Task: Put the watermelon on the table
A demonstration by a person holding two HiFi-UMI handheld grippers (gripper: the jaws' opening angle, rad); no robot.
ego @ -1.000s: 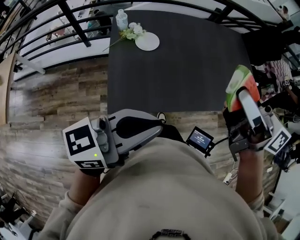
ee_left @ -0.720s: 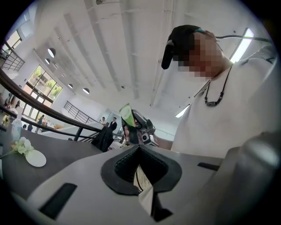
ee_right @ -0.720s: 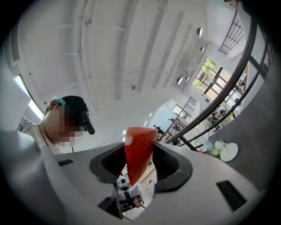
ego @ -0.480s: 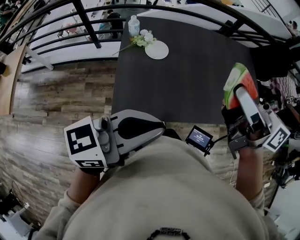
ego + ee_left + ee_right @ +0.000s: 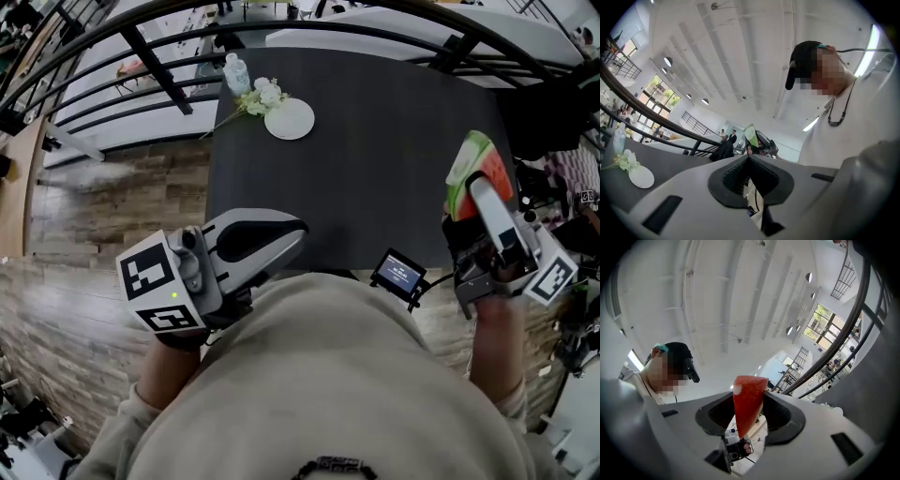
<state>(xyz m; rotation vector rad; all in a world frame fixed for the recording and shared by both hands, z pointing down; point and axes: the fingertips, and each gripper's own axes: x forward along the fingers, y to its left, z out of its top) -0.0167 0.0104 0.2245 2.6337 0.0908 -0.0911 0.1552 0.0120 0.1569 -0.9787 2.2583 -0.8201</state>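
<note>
Right gripper (image 5: 473, 202): fingers (image 5: 780, 414) pressed on both sides of the watermelon slice (image 5: 481, 167), gripping the red flesh, with the green rind at the far end. The slice is in the air by the near right edge of the dark worktop (image 5: 375, 141), not resting on it. Left gripper (image 5: 286, 239): empty, fingers (image 5: 731, 177) meeting at the tips, at the worktop's near left edge. A white plate (image 5: 290, 119), flowers (image 5: 258, 97) and a bottle (image 5: 234, 73) stand at the far left corner.
</note>
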